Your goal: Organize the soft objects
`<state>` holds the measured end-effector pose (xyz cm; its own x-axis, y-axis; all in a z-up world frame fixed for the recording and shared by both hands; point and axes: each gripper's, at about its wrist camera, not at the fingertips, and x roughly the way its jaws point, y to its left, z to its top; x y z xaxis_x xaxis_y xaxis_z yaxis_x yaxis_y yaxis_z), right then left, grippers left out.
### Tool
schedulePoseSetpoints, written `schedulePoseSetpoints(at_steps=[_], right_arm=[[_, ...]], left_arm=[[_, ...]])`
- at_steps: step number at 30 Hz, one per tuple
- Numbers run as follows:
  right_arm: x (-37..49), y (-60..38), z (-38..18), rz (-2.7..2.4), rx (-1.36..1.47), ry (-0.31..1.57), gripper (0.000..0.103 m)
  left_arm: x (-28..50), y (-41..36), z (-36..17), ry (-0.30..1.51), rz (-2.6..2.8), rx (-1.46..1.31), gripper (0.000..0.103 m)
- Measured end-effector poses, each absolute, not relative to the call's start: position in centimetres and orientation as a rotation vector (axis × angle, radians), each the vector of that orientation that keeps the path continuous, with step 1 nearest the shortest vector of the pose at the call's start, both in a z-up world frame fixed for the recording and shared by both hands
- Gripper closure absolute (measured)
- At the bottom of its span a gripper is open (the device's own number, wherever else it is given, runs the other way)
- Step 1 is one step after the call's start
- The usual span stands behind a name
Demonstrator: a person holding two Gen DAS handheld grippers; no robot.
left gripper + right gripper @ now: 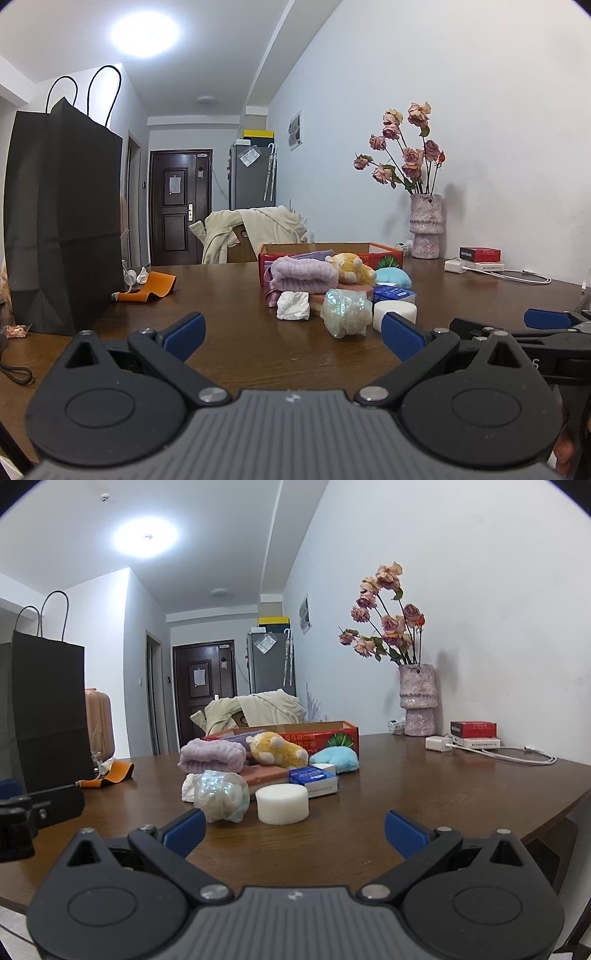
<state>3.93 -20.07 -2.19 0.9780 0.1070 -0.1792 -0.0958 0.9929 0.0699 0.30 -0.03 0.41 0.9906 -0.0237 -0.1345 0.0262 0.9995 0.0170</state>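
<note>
A pile of soft things lies on the brown table (229, 332) before a red cardboard box (384, 254): a lilac towel (303, 275), a yellow plush (351, 267), a light blue plush (393, 277), a crumpled white tissue (293, 304), an iridescent bath puff (347, 312) and a white round sponge (395, 314). My left gripper (291, 338) is open and empty, short of the pile. My right gripper (293, 830) is open and empty, just short of the sponge (282, 803) and puff (221, 794). The right gripper also shows at the left wrist view's right edge (546, 321).
A tall black paper bag (62, 214) stands at the left with an orange leather piece (155, 286) beside it. A blue box (314, 779) and pink block (266, 775) sit in the pile. A vase of dried roses (417, 698), a charger and cable (439, 744) and small boxes (474, 729) line the wall.
</note>
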Motion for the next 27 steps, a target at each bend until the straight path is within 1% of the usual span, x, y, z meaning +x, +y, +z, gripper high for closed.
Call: schedulePoseSetpoints(at_steps=[27], right_arm=[[3.55,-19.71,-2.22,0.123,0.052,0.184,0.000]], left_arm=[[0.09,-0.13,0.53,0.138,-0.025,0.018,0.000]])
